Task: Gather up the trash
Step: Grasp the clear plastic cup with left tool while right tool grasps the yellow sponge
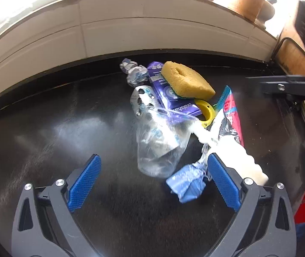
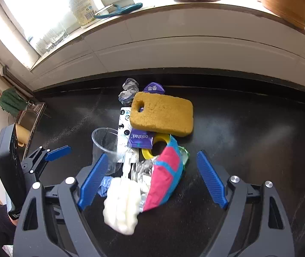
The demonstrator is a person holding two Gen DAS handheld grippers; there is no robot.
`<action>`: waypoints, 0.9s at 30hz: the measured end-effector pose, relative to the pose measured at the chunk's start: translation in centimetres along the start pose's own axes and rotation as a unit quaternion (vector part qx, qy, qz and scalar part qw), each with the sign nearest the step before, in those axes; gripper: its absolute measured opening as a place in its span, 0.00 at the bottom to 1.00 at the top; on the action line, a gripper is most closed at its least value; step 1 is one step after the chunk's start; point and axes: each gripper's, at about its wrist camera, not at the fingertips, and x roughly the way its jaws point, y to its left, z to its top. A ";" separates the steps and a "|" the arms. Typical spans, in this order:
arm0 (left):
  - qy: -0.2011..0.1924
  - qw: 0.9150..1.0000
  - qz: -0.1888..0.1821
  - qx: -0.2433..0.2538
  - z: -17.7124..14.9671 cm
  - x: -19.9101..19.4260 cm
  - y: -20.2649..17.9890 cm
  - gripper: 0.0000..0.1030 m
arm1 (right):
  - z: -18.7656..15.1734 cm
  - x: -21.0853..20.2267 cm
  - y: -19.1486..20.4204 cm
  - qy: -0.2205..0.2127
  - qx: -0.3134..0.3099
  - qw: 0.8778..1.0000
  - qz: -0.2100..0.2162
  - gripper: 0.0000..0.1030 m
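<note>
Spreading across both views, the dark countertop (image 1: 45, 128) carried a small heap of trash near its middle, below a white tiled wall (image 1: 131, 32). The yellow sponge (image 2: 162, 115) lay on top at the far end, its long side running left to right in the right wrist view. Under it, the purple packet (image 2: 140, 138) ran from the wall toward the cameras. The clear plastic cup (image 1: 161, 147) lay tipped on its side, mouth toward the left gripper (image 1: 154, 182). A pink and blue wrapper (image 2: 165, 177) and a white ridged piece (image 2: 120, 209) pointed lengthwise toward the right gripper (image 2: 152, 180), both lying between its jaws. That gripper stood wide open, pads clear of everything. The left one was wide open too, holding nothing, a crumpled blue wrapper (image 1: 186, 182) lying just inside its right pad.
</note>
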 end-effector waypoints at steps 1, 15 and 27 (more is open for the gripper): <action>0.003 1.000 -0.002 0.004 0.2 0.6 0.0 0.94 | 0.7 0.9 -0.1 0.009 -0.003 1.000 0.004 0.80; 0.028 0.998 -0.051 0.001 2.2 5.2 0.6 0.59 | 4.9 9.4 0.0 0.067 -0.053 0.996 -0.032 0.84; -0.001 1.000 -0.015 -0.024 1.1 1.3 0.6 0.44 | 2.8 6.4 2.0 0.037 -0.087 0.995 -0.045 0.28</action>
